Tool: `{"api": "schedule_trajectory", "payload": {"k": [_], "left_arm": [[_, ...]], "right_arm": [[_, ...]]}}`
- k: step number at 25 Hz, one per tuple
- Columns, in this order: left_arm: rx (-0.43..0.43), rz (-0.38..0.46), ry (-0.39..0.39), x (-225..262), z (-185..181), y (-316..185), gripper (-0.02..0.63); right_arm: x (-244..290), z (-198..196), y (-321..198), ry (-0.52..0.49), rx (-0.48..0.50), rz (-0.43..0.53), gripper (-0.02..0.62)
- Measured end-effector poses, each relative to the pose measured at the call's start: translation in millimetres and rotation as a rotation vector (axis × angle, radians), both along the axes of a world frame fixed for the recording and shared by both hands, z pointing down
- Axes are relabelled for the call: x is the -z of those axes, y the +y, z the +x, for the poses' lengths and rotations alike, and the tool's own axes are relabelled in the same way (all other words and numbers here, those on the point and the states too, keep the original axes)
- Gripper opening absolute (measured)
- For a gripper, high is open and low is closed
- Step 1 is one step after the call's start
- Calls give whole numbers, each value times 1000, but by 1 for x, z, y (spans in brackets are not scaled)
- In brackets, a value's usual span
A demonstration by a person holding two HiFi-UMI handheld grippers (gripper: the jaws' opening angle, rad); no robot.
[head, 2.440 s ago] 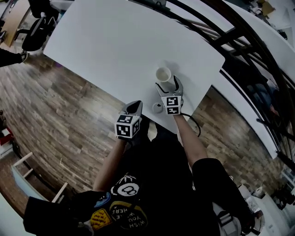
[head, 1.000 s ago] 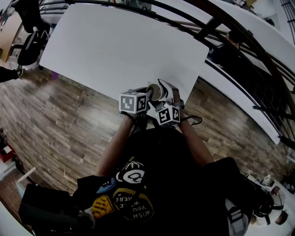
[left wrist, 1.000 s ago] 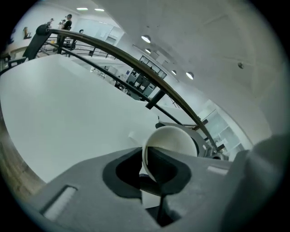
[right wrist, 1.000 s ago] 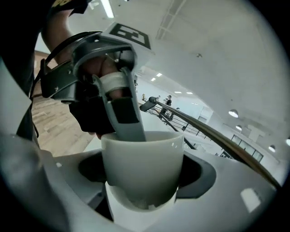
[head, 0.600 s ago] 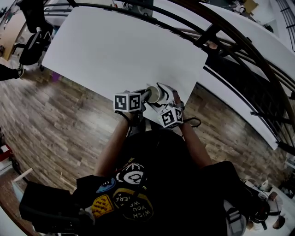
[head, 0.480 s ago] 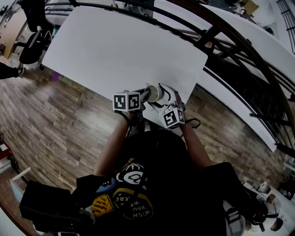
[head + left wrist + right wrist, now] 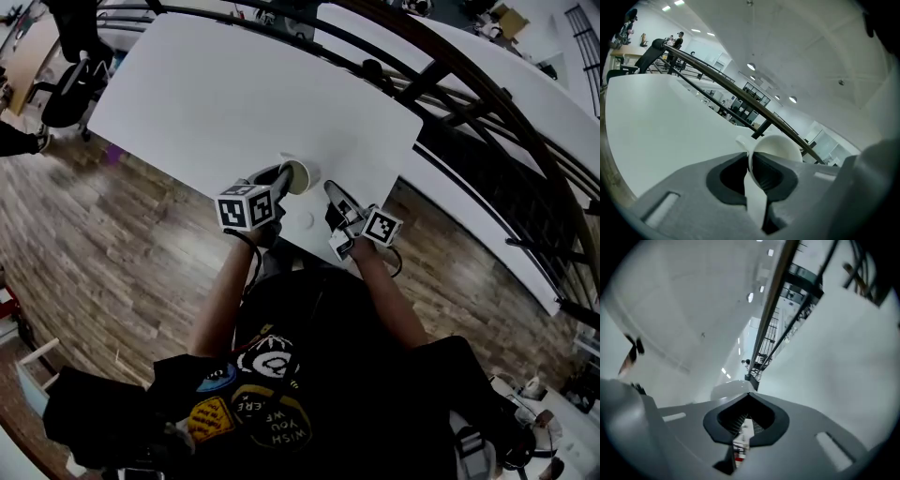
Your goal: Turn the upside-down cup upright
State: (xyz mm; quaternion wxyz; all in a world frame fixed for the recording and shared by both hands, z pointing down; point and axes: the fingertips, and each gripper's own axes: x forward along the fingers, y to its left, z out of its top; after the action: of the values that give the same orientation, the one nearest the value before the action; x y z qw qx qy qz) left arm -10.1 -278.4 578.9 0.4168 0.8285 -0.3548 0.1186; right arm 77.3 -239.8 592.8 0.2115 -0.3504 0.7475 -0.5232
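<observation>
Yellow "WISH YOU WERE HERE" patch (image 7: pixel 265 435) showing on a black shirt, left gripper (image 7: pixel 281 178) pinching the small white ceramic cup (image 7: pixel 298 175) by its wall – jaws narrow – holding it over the white table (image 7: pixel 216 94) near its front edge, right gripper (image 7: pixel 333 195) empty, jaws just having been closing – now meeting.

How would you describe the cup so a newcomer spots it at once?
Find the big white table and go to its near edge. The cup is the small pale round vessel pinched by its rim in the left gripper; the right gripper holds nothing.
</observation>
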Motion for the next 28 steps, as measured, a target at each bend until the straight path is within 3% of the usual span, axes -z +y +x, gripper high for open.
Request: {"api": "schedule_trajectory", "payload": {"k": [4,6,9,12,16,20,23,28], "left_arm": [[3,72,17,11,4,-2,43],[10,113,20,17,3,-4,43],[27,162,7,23,-2,-7,43],[26,182,-28,22,-8,-8,44],[-21,233,-20,30,4,-2,43],[-162,336,-51,35,26,16,44],[-222,399,-58,36,32,23,44],[-249,377,-66,19,28,26,46]], "right_arm": [[12,-6,-5,-418,3,-83,5],[23,-6,-10,-611,-8,-101,126],[32,-4,-16,-819,-13,-124,240],[28,-12,-19,-857,26,-167,342],[31,-29,-23,-901,67,-204,382],[38,-32,-33,-955,38,-175,403],[39,-29,-29,-974,49,-172,390],[26,-34,-28,-856,81,-202,393]]}}
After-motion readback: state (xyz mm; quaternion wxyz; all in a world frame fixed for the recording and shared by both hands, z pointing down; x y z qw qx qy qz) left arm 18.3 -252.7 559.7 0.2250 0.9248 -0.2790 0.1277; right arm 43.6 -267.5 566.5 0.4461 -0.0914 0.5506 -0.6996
